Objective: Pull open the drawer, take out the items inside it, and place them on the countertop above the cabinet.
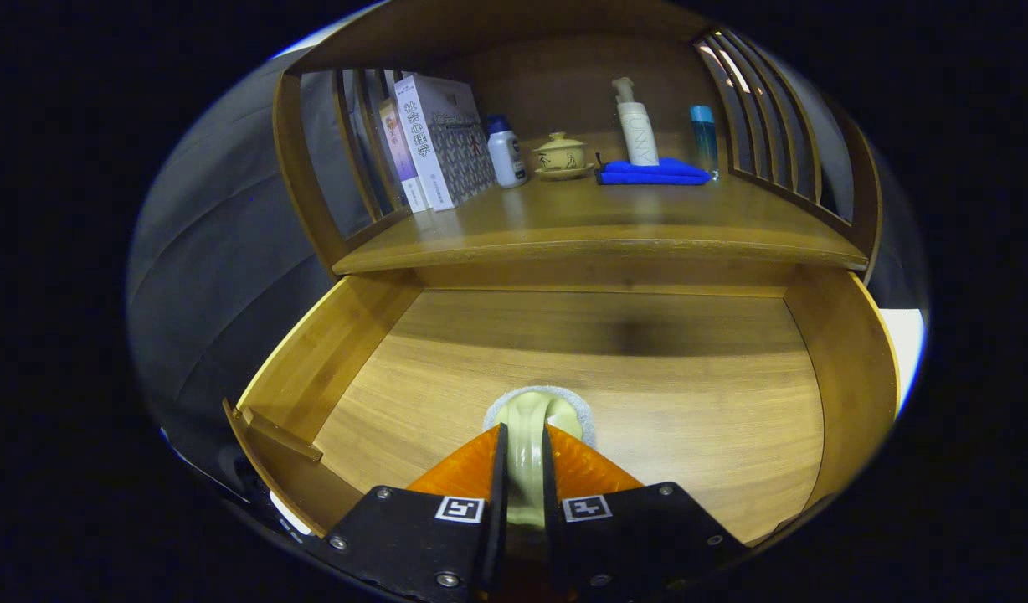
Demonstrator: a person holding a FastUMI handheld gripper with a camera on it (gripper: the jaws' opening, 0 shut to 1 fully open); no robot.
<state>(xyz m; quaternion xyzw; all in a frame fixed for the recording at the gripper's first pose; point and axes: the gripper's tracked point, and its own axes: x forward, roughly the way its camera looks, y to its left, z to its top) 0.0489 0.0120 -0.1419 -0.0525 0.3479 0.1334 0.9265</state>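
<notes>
Your gripper (524,440) is clamped on a pale green handle (526,456); both fingers (556,469) press its sides, with the handle running up the narrow gap between them. The lower end of the handle is hidden behind the gripper body, so you can't see where it ends. Its head is a round pad (583,416) just ahead of the fingertips; it looks like a brush or scrubber with a pale fuzzy rim, but the fingers cover most of it and you can't tell whether it touches the drawer floor or hangs just above it.

The drawer (706,402) is pulled open around the gripper, wooden floor bare apart from that item, side walls on both sides. The front panel is cut off beneath the gripper.

Beyond the drawer and above it is the countertop (581,222). From left to right on it: books (434,142) standing upright, a white bottle (506,152) with a blue cap, a small lidded cup (561,156) on a saucer, a pump bottle (637,126) standing on a folded blue cloth (653,172), and a slim blue bottle (704,138) just beside the cloth. Slatted wooden sides flank the counter.
</notes>
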